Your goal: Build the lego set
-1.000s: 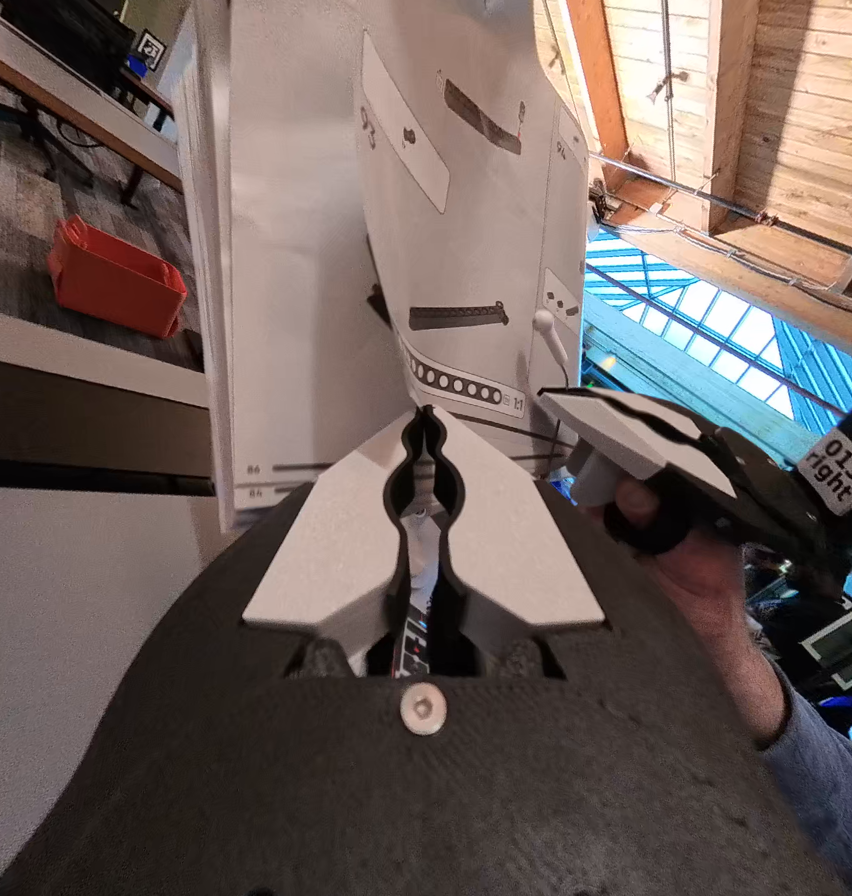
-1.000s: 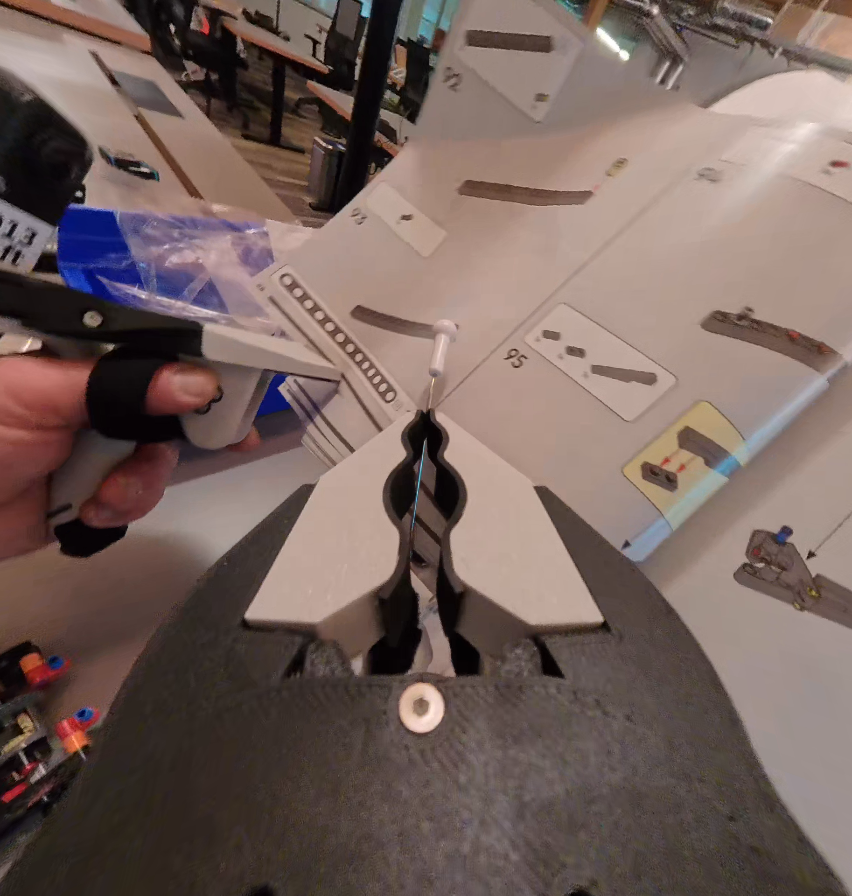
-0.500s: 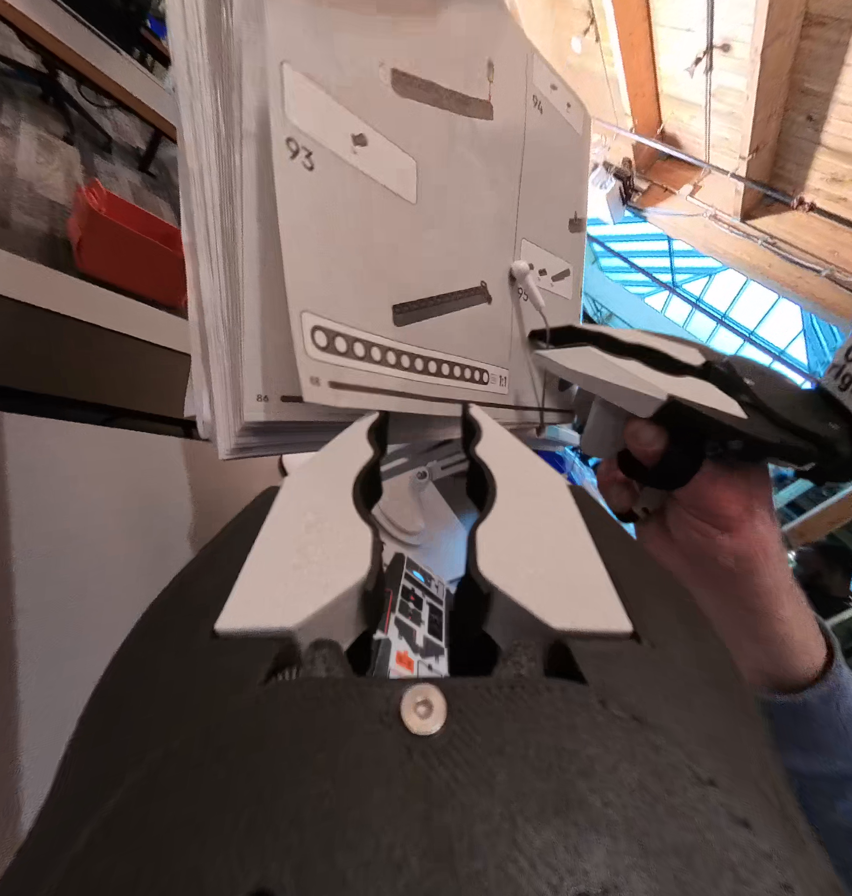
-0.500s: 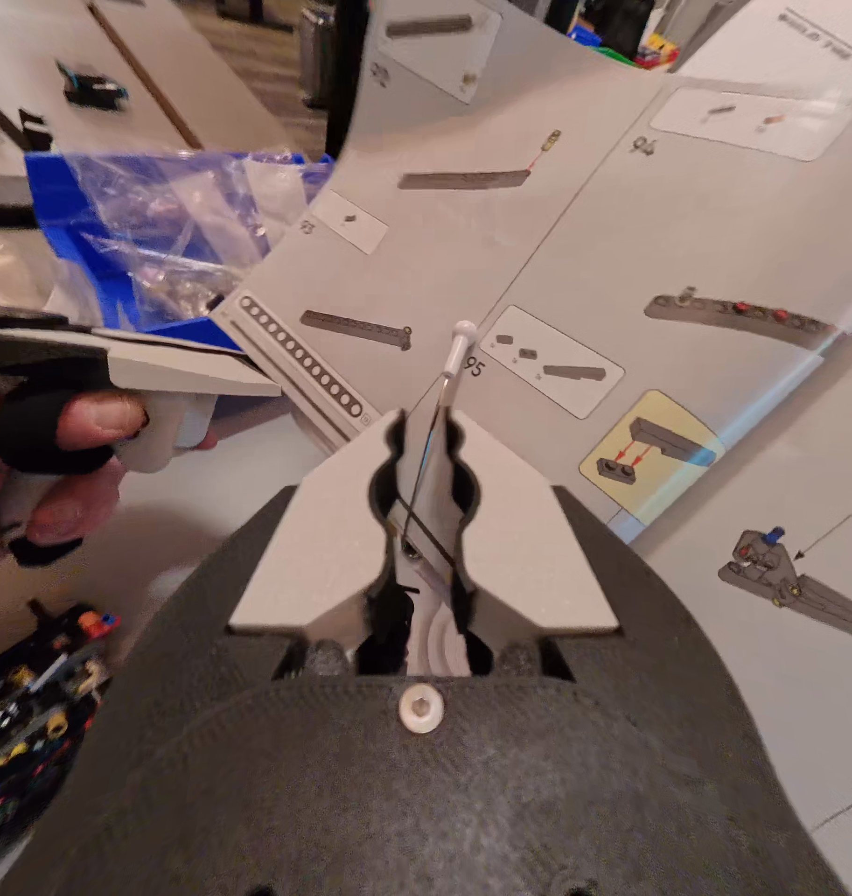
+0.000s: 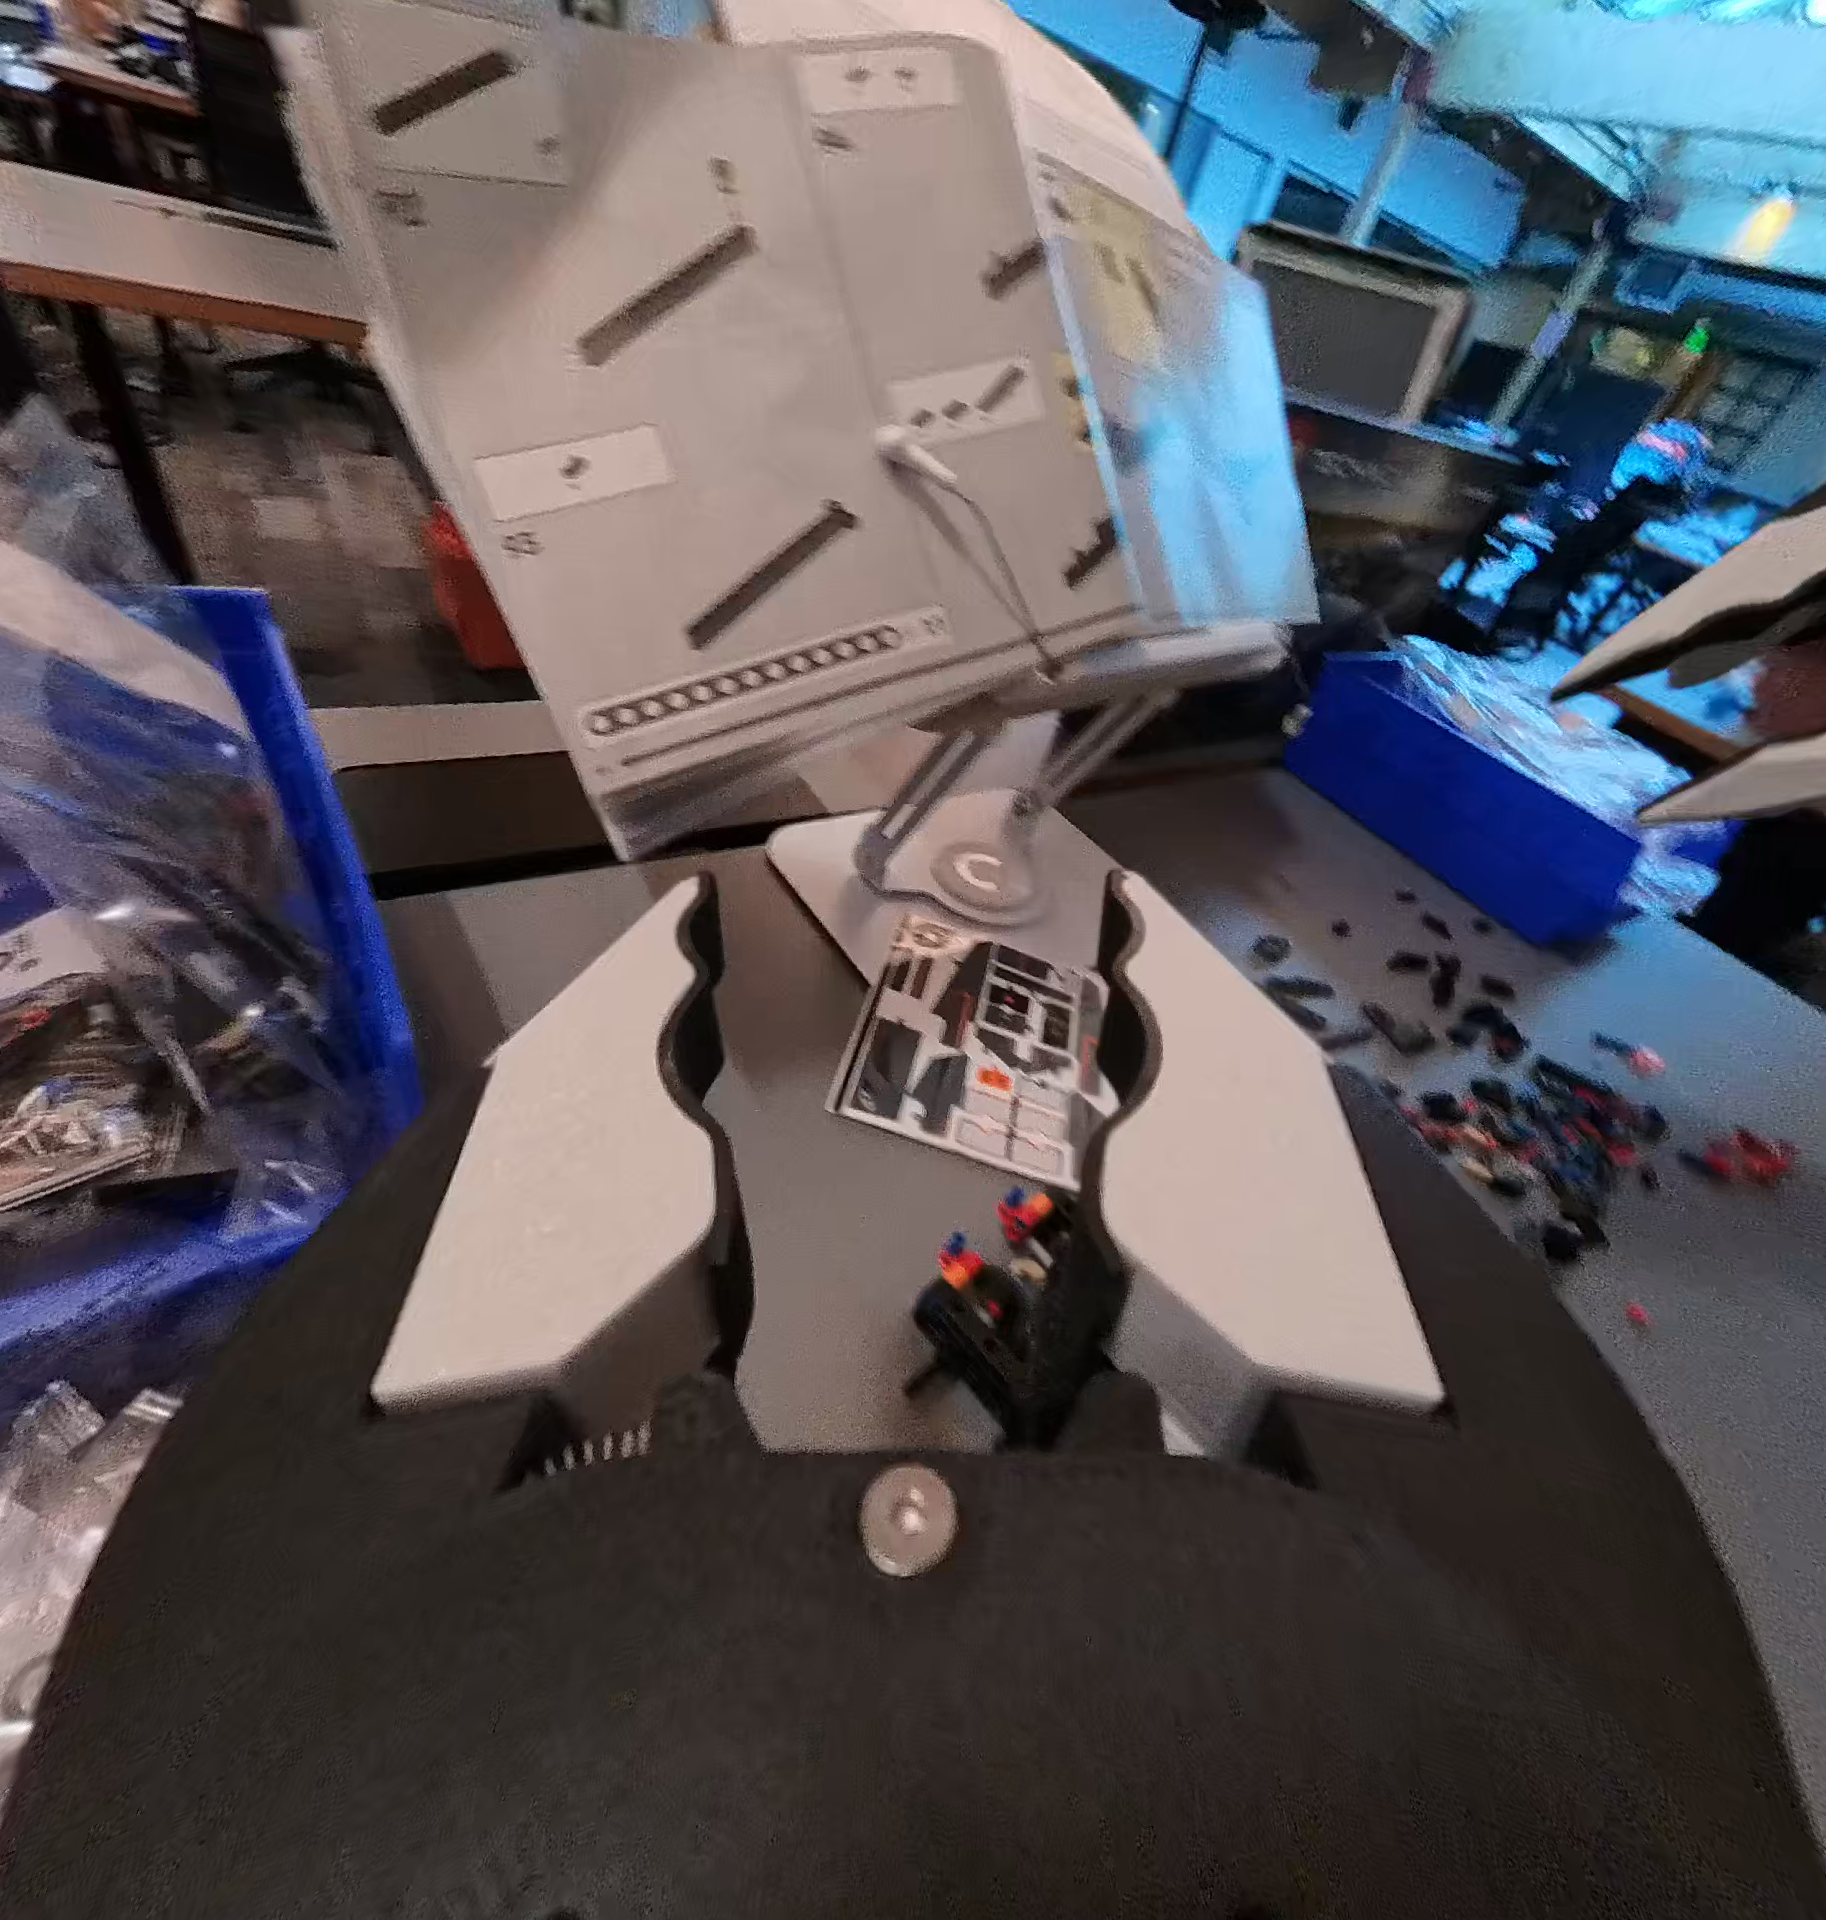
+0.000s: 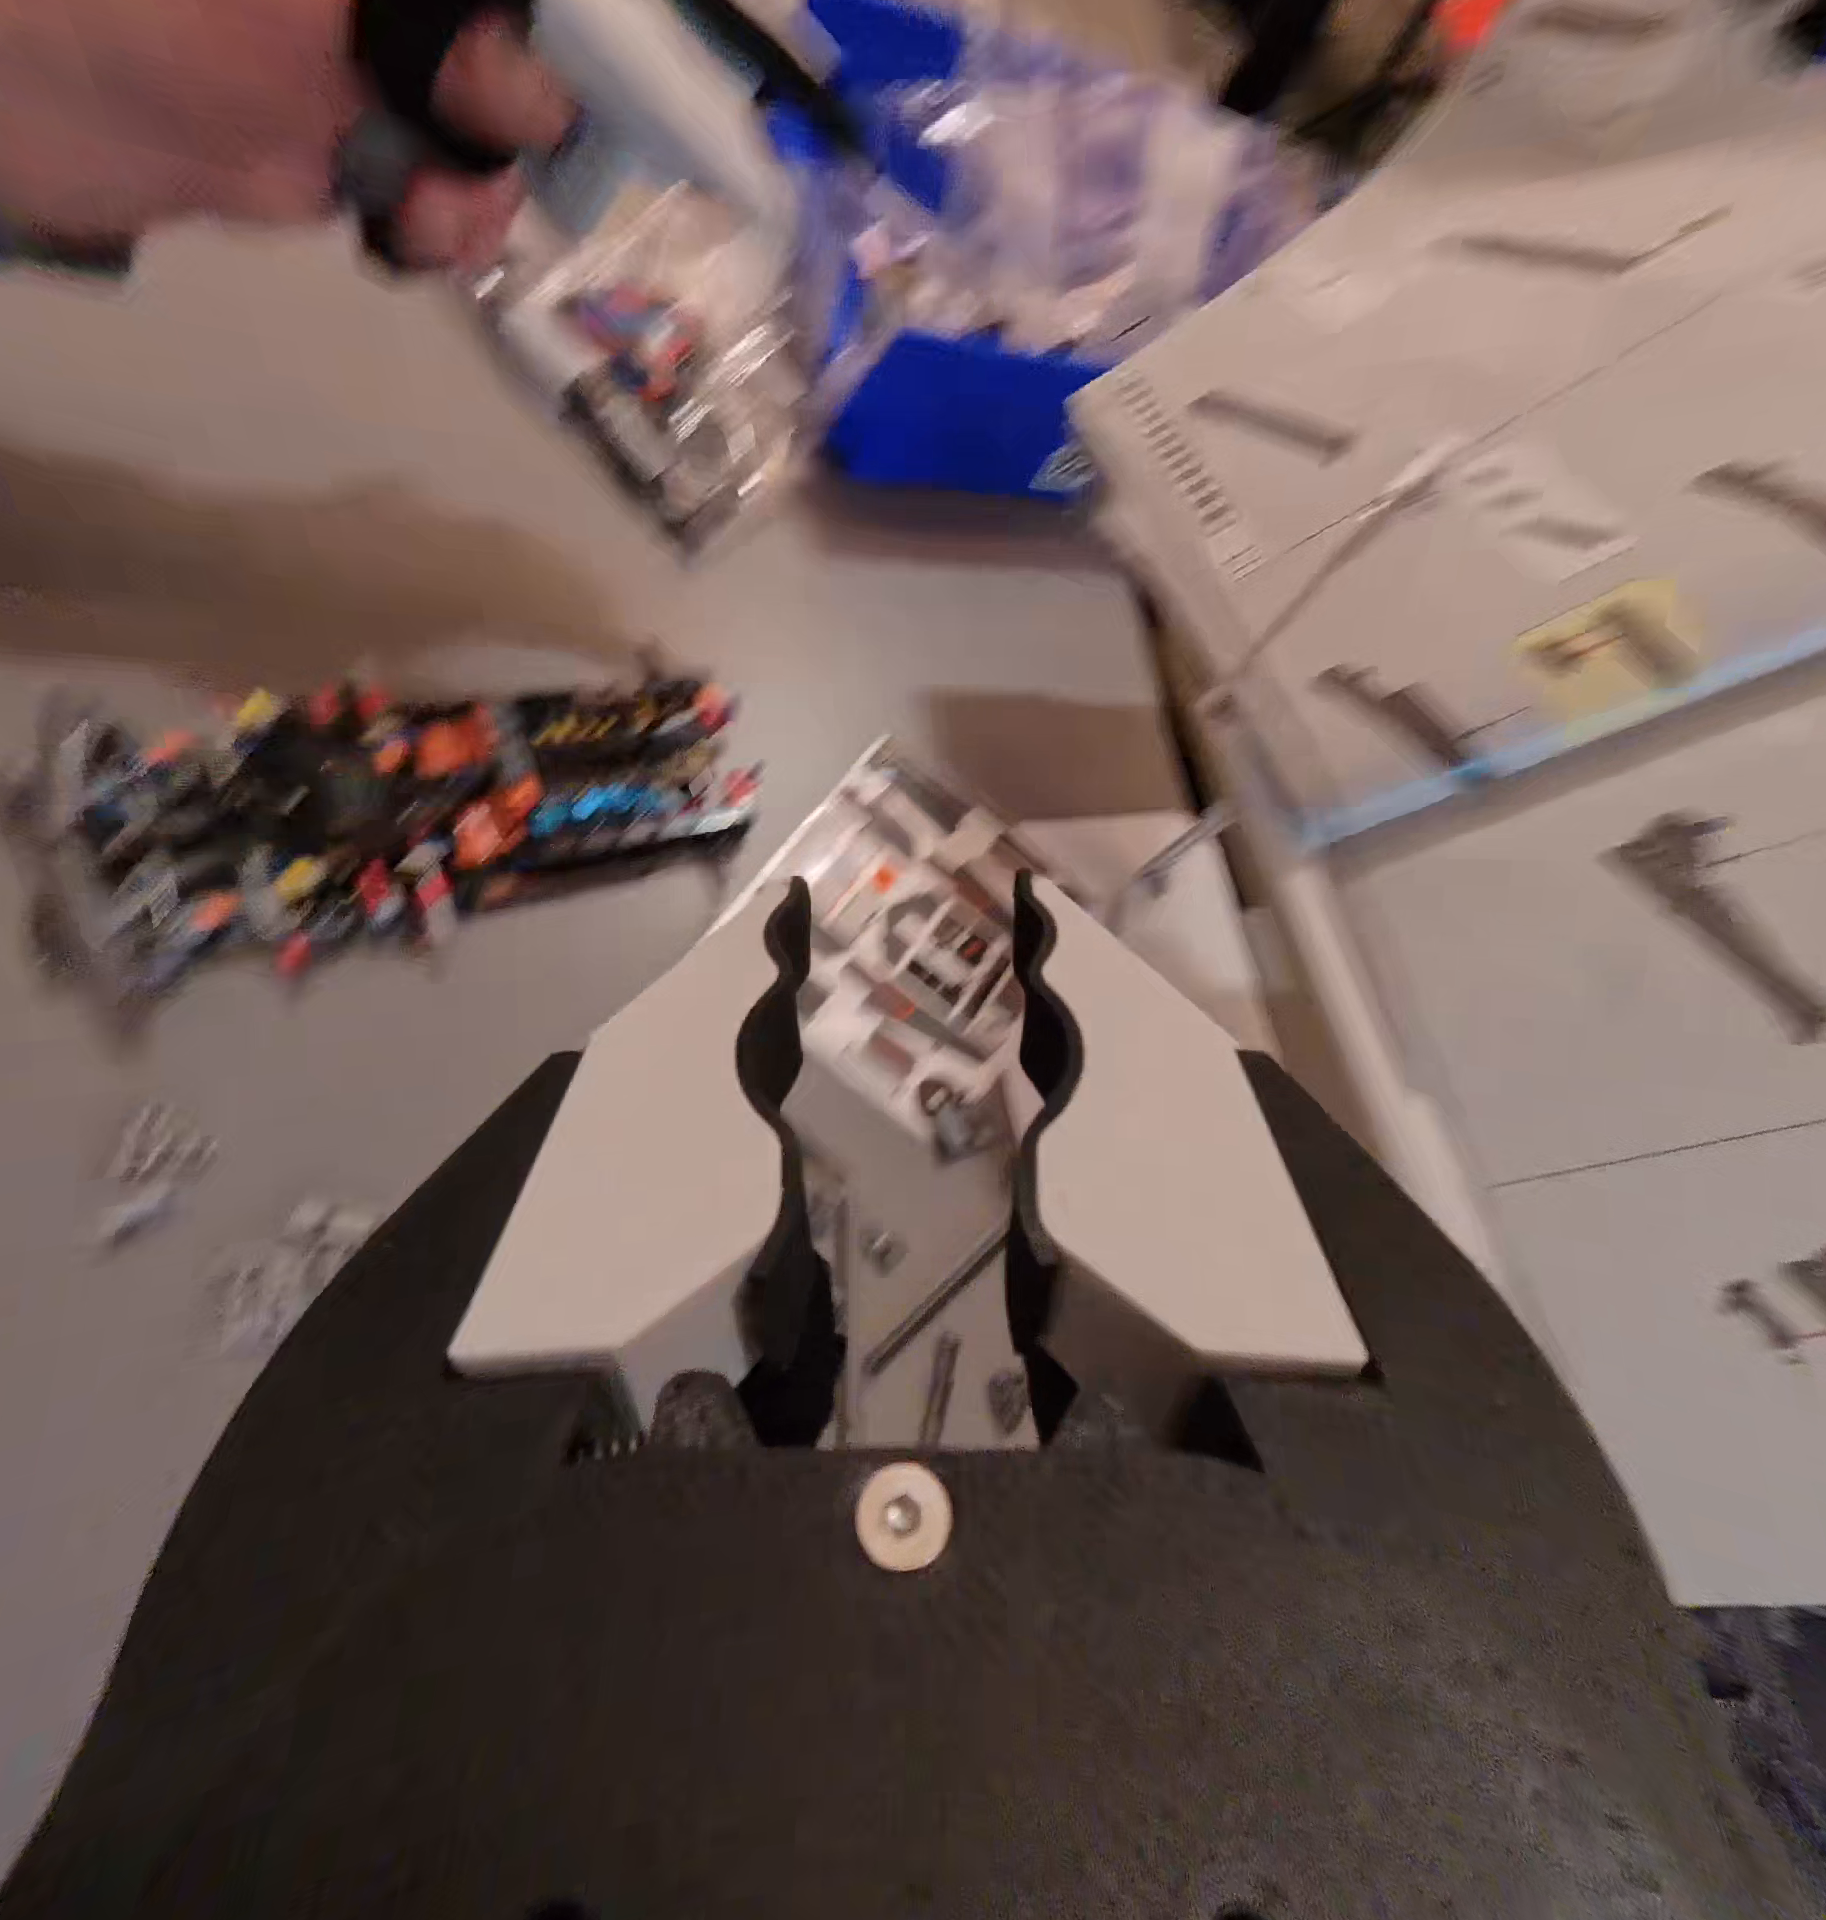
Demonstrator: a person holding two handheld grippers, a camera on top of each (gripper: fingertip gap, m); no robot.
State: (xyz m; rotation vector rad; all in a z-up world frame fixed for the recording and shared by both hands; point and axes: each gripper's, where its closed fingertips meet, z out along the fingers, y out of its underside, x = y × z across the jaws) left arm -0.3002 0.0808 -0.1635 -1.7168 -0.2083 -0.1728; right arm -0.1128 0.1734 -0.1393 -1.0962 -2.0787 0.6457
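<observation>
Grey table point(image 5: 1719, 1351) holds everything, and the manual point(image 5: 784, 416) propped on its stand point(image 5: 950, 862) is the landmark. Just in front of the stand lies the sticker sheet point(image 5: 976, 1049). Nearer than that sits the dark lego build point(image 5: 1002, 1309), between the left gripper's point(image 5: 909, 1091) spread, empty jaws. Loose pieces point(image 5: 1511, 1101) scatter right of the manual; a blue bin point(image 5: 265, 831) stands left. The right gripper point(image 6: 904, 1049) hangs released over the sheet.
</observation>
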